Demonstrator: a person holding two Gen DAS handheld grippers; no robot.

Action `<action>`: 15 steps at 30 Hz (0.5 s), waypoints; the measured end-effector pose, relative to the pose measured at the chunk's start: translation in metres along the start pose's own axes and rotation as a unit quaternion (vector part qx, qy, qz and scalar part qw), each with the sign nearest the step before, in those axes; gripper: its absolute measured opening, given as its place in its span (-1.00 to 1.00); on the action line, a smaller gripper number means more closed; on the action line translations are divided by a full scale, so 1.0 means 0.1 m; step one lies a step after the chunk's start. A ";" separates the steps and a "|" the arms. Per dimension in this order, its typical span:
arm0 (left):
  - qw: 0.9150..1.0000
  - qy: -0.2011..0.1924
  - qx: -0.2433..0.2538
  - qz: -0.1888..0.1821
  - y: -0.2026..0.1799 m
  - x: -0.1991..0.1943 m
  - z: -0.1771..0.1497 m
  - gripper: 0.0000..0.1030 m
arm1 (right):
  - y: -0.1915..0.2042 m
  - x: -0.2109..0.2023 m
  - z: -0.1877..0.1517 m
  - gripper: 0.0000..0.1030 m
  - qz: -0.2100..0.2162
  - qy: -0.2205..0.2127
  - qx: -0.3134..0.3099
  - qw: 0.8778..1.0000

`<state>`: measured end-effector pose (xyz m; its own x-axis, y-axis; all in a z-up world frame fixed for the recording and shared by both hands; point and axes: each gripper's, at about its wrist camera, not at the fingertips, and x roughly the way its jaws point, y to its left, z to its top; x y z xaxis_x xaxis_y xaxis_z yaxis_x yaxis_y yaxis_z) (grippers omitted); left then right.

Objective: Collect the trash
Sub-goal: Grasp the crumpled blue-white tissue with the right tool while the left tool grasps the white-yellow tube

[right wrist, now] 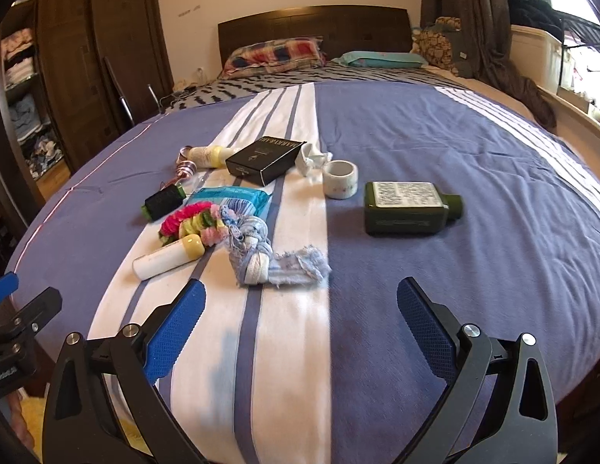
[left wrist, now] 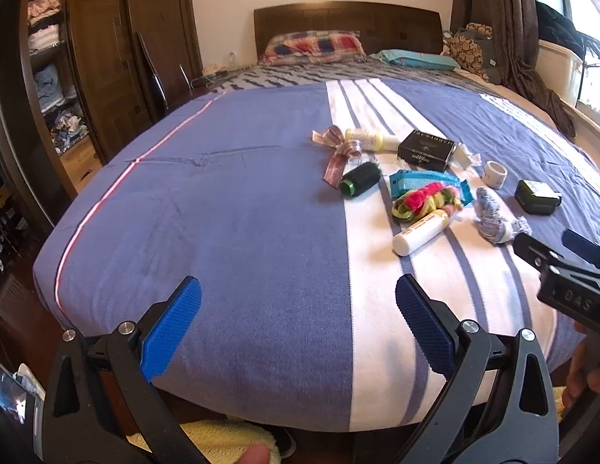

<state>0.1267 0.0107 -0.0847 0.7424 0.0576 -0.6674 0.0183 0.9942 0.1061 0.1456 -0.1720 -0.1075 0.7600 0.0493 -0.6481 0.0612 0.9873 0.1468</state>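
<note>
Right wrist view, both claws released – right claw (right wrist: 301,297), left claw (left wrist: 298,295), green bottle (right wrist: 410,208) capped.

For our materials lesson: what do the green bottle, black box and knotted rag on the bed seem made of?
Green bottle: probably glossy plastic or glass, with highlights and a paper label.
Black box: likely smooth printed cardboard with crisp folded edges.
Knotted rag: woven cloth, matte, with frayed ends.

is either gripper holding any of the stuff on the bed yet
No, nothing is held. The left gripper and the right gripper are both open with bare blanket between their fingers, short of the clutter.
</note>
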 end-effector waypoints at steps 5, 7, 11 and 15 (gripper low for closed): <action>1.000 0.021 -0.002 -0.023 -0.01 0.22 0.04 0.85 | 0.09 0.25 0.05 0.48 0.004 0.013 -0.016 1.000; 0.999 0.024 0.002 -0.035 -0.04 0.28 0.05 0.85 | 0.11 0.27 0.08 0.23 -0.003 0.008 -0.024 1.000; 0.997 0.030 0.021 -0.072 -0.21 0.40 0.10 0.71 | 0.05 0.32 0.12 -0.36 -0.010 0.007 -0.030 0.999; 0.991 0.042 0.033 -0.120 -0.45 0.58 0.17 0.47 | -0.02 0.27 0.13 -0.40 -0.015 0.004 -0.034 0.999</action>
<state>0.1806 -0.0326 -0.1161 0.6531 -0.1702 -0.7379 0.2335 0.9722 -0.0175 0.1746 -0.1748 -0.1159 0.7534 0.0213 -0.6572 0.0387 0.9963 0.0767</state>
